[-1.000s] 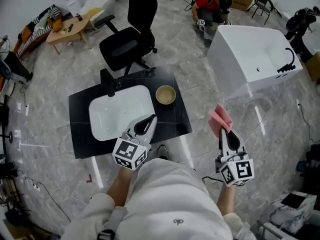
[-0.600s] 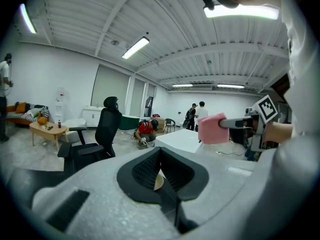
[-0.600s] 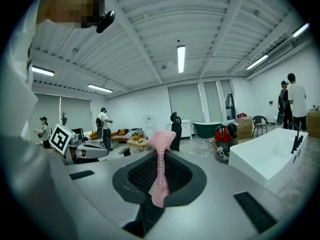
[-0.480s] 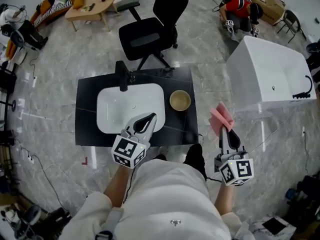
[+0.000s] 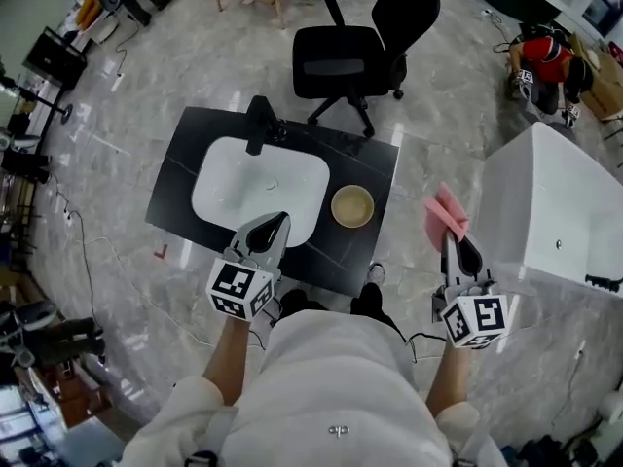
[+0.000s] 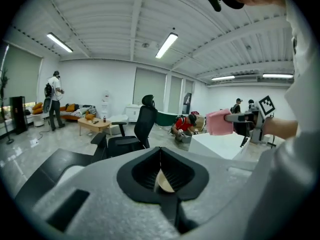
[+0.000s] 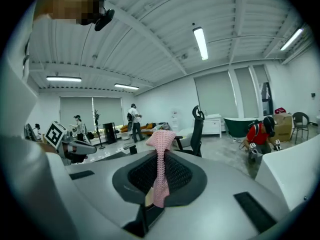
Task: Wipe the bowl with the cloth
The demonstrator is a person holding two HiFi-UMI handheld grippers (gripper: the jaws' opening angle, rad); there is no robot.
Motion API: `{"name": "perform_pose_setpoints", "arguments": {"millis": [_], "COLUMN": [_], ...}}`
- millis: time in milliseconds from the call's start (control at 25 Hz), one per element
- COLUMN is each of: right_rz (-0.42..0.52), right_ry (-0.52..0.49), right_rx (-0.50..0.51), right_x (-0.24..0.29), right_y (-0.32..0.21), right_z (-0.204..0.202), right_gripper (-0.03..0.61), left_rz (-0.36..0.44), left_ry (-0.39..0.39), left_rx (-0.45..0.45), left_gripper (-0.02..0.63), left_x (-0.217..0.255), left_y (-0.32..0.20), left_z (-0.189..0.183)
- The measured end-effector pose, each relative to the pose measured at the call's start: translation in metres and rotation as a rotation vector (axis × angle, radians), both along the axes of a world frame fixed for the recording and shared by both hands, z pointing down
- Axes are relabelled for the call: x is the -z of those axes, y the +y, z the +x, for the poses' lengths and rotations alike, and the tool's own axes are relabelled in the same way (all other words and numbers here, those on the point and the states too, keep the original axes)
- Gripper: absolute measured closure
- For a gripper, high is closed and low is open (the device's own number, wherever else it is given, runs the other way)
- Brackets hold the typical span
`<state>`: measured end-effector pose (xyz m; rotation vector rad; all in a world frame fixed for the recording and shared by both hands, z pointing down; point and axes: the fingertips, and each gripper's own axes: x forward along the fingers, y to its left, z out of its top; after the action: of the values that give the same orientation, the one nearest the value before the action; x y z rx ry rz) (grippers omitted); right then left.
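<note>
The right gripper (image 5: pixel 454 244) pinches the pink cloth (image 5: pixel 445 216), right of the middle. The tan bowl (image 5: pixel 352 205) sits mid-frame on the black surface (image 5: pixel 370 159). The left gripper (image 5: pixel 274 222) is shut, empty. I think the cloth should come over slowly, then rub inside.

The cloth (image 5: pixel 445 214) is pink, with a fine knitted pattern. The bowl (image 5: pixel 352 206) is pale tan. The worktop (image 5: pixel 368 161) is black, and the sink (image 5: pixel 255 178) in it is plain white, with a black tap (image 5: pixel 259 125). The left claw (image 5: pixel 276 221) and the right claw (image 5: pixel 451 237) are light grey with black ribbed pads, and each one carries a white cube (image 5: pixel 238 290) with black square markers. The floor (image 5: pixel 146 95) is grey marble with pale veins; the chair (image 5: pixel 365 45) is black and the bathtub (image 5: pixel 560 212) is white
</note>
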<state>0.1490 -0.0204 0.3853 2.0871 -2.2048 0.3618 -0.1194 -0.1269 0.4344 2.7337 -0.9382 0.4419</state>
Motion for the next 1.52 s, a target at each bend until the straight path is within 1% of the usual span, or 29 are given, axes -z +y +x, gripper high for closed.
{"name": "perform_pose_setpoints", "arguments": {"millis": [160,320,480,600,720,920,1080,1240,1360,1520], "right_rz": [-0.002,-0.032,-0.044,-0.048,-0.055,-0.065,-0.084,-0.121,-0.142,-0.171], "right_ry": [-0.018,-0.030,-0.024,-0.027,-0.029,-0.012,0.016,0.035,0.024,0.003], "right_rx": [0.135,0.241,0.322,0.356,0.384,0.416,0.420,0.386,0.375,0.397], "right_x": [-0.008,-0.024,-0.027,-0.029,-0.031,-0.032,-0.036,-0.042,-0.050,-0.061], "right_y": [-0.020,-0.032,-0.040,-0.047,-0.052,-0.057,-0.055,-0.046,-0.040,-0.036], "right_z": [0.017,0.020,0.019,0.019,0.016,0.010,0.011,0.022,0.025,0.018], "right_gripper": [0.560,0.560,0.561,0.560,0.561,0.560,0.561,0.561,0.560,0.560], "left_rz": [-0.015,-0.041,-0.069,-0.093,-0.104,-0.122,-0.156,-0.211,-0.252,-0.289], "left_ry": [-0.044,-0.056,-0.065,-0.053,-0.036,-0.026,-0.009,0.009,0.008,0.003], "left_rx": [0.115,0.225,0.296,0.328,0.340,0.333,0.328,0.307,0.291,0.284], "left_gripper": [0.603,0.603,0.601,0.601,0.601,0.601,0.601,0.601,0.600,0.597], "left_x": [-0.006,-0.016,-0.024,-0.028,-0.028,-0.040,-0.063,-0.091,-0.112,-0.133], "left_y": [0.027,0.046,0.060,0.061,0.059,0.051,0.039,0.028,0.021,0.012], "left_z": [0.006,0.006,0.002,0.002,0.007,0.020,0.028,0.040,0.049,0.060]}}
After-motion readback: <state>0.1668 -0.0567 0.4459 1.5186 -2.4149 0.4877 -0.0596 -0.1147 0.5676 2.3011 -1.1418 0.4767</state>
